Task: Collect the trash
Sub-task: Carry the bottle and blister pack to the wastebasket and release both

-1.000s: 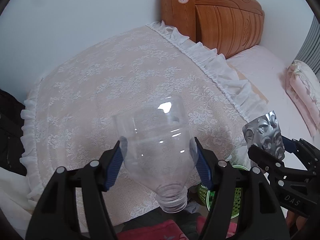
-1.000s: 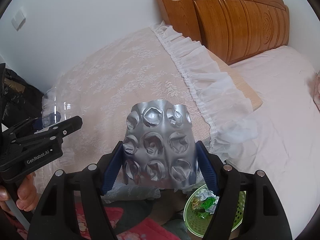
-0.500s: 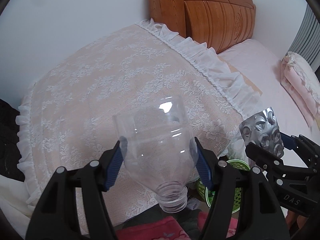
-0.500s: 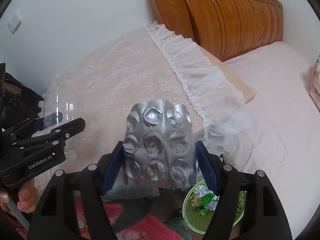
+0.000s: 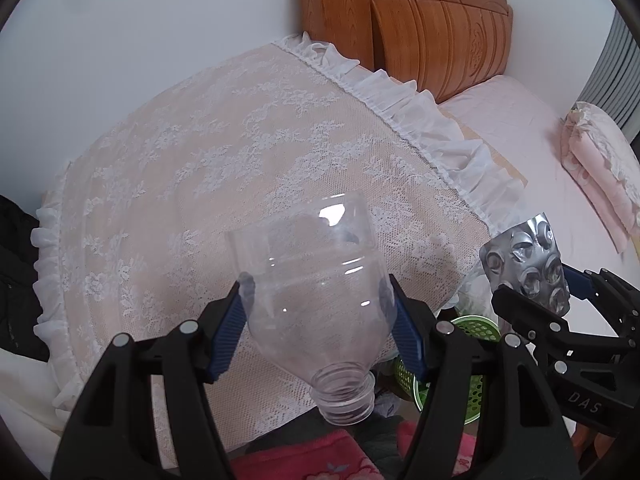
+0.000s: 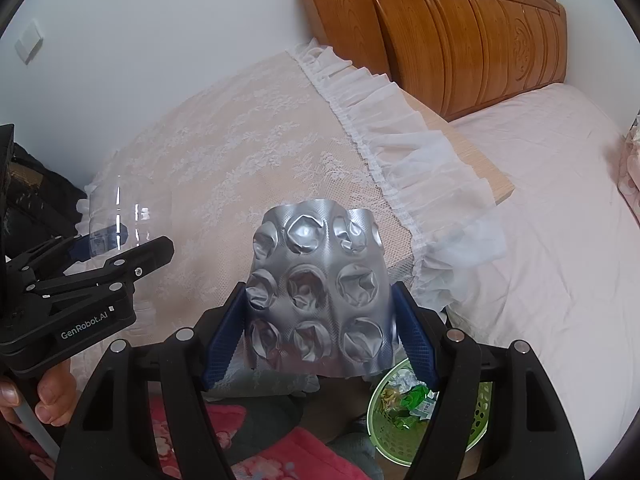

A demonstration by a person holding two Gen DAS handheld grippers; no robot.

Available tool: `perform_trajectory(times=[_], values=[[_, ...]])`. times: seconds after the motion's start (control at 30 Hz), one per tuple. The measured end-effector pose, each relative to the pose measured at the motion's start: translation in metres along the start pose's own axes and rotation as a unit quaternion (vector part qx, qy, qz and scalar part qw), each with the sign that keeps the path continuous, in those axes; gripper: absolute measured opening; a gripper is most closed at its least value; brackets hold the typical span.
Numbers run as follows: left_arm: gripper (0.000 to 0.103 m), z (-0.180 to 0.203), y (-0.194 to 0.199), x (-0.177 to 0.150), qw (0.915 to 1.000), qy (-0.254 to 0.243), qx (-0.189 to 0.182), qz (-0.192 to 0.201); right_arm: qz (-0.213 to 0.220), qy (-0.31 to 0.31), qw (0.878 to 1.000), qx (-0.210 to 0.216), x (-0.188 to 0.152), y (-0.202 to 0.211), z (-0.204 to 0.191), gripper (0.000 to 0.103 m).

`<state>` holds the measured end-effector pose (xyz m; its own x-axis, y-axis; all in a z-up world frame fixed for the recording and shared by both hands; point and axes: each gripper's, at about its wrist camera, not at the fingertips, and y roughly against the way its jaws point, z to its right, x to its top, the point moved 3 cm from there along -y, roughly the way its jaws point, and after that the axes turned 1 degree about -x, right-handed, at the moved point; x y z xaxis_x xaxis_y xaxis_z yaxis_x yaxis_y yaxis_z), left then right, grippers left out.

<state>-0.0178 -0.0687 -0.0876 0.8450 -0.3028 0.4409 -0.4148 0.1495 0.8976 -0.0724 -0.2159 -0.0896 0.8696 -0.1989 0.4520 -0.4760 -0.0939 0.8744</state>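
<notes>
Room: lace-covered table beside wooden headboard
Writing: "GenRobot.AI" on left gripper, clamping clear bottle; "DAS" on right gripper, clamping blister pack

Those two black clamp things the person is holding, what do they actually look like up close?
Both are matte black plastic tongs with two angular fingers, silver rivets along them, and blue ridged pads on the inner faces. The left gripper carries white lettering "GenRobot.AI" on its side; the right gripper shows "DAS" on its body. A bare hand grips the left handle; no sleeve or cable shows.
</notes>
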Motion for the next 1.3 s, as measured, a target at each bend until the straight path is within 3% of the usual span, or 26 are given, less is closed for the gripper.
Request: perform_trajectory(times=[0.77, 1.03, 1.3], values=[[0.063, 0.021, -0.005, -0.005, 0.9995, -0.027, -0.009, -0.014, -0.009, -0.013, 1.000, -0.004, -0.009, 0.000, 0.013, 0.072], [0.062, 0.077, -0.011, -0.018, 0.9955, -0.080, -0.041, -0.031, -0.029, -0.079, 0.995, -0.045, -0.052, 0.014, 0.068, 0.072], [0.062, 0.143, -0.012, -0.040, 0.9862, -0.141, -0.074, -0.044, -0.044, -0.158, 0.983, -0.082, -0.112, 0.035, 0.130, 0.072]])
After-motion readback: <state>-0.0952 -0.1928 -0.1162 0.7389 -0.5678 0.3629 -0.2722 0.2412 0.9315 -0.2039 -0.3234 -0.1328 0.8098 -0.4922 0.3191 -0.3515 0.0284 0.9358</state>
